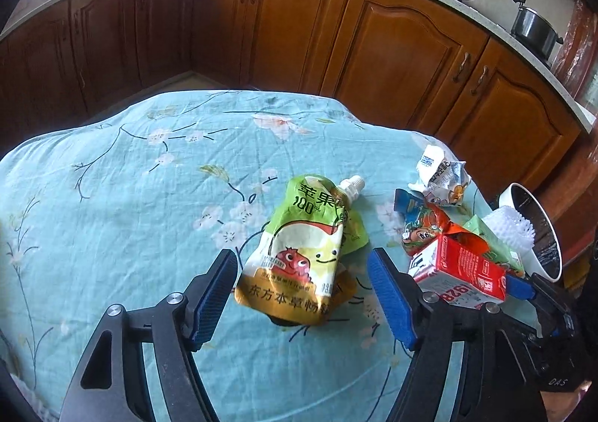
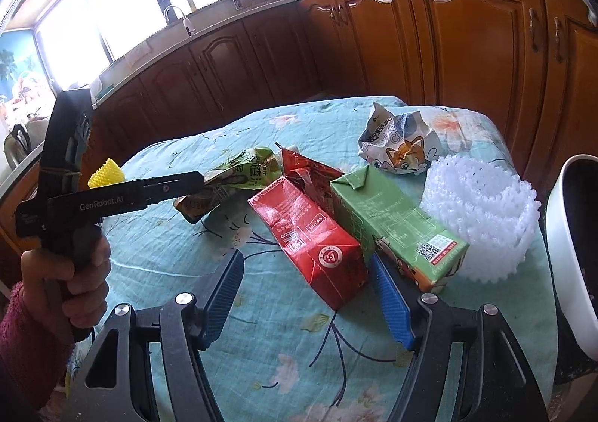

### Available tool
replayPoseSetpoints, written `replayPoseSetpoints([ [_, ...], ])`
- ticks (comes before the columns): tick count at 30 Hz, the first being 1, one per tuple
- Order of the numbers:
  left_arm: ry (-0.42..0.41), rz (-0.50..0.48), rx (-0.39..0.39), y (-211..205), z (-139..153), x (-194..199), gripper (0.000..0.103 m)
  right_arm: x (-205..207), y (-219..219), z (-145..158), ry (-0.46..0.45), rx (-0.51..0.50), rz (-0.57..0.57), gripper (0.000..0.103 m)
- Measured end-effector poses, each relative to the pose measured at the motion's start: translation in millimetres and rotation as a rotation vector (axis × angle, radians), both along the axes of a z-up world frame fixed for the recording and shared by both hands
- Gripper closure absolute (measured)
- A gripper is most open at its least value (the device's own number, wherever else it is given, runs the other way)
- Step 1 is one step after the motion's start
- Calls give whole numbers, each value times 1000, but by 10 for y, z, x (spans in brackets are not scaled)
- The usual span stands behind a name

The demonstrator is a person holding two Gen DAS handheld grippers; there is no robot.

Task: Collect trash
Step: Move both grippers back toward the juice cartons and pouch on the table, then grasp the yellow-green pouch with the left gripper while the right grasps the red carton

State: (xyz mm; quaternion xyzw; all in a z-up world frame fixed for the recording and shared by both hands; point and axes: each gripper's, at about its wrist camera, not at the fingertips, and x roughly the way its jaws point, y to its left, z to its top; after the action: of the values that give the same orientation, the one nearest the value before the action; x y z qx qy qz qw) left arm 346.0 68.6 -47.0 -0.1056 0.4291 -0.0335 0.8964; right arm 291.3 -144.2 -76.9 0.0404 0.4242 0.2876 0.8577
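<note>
- Presently, your left gripper (image 1: 302,291) has its jaws wide, straddling the juice pouch (image 1: 304,254) without pressing it; the pouch lies flat on the worktop (image 1: 130,198), spout pointing away.
- Your right gripper (image 2: 306,295) has its jaws wide too, with the near end of the red carton (image 2: 310,239) between them; no pad visibly bears on it.
- Remaining trash, clustered right of the pouch: green carton (image 2: 400,224) touching the red one, torn red wrapper (image 2: 306,171) behind, crumpled white wrapper (image 2: 400,145) further back, white foam netting (image 2: 482,213) beside the white bin (image 2: 568,254).
- Risk: the pouch is thin and flat, so your pads may slide over it or pinch the floral cloth instead.
- Risk: the two cartons touch, so closing on the red one may drag or tip the green one.
- Risk: both grippers work close together and could collide.
- Writing: pouch reads "100%" with Chinese characters; your left tool reads "GenRobot.AI"; red carton shows "1928" upside down; green carton bears a QR code.
</note>
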Motion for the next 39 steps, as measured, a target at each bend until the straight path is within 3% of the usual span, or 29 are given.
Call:
replayPoseSetpoints([
  [7,45,-28,24,-82,-184,235,33,69,70,-13,-2,-11,19,34],
  [11,38,-31,16,-105,-218,223,41,48,95,-15,-4,-26,31,57],
  [14,23,-36,27,-134,-195,108,43,27,105,-12,-6,-31,36,62],
  [15,19,-37,26,-143,-183,61,44,9,102,-6,-8,-31,39,73],
  [29,-46,-22,-105,-259,-11,-929,51,-481,-221,101,-21,11,-18,73],
  [39,-59,-127,-131,-671,122,-1334,53,-847,-746,269,-44,55,-130,73],
])
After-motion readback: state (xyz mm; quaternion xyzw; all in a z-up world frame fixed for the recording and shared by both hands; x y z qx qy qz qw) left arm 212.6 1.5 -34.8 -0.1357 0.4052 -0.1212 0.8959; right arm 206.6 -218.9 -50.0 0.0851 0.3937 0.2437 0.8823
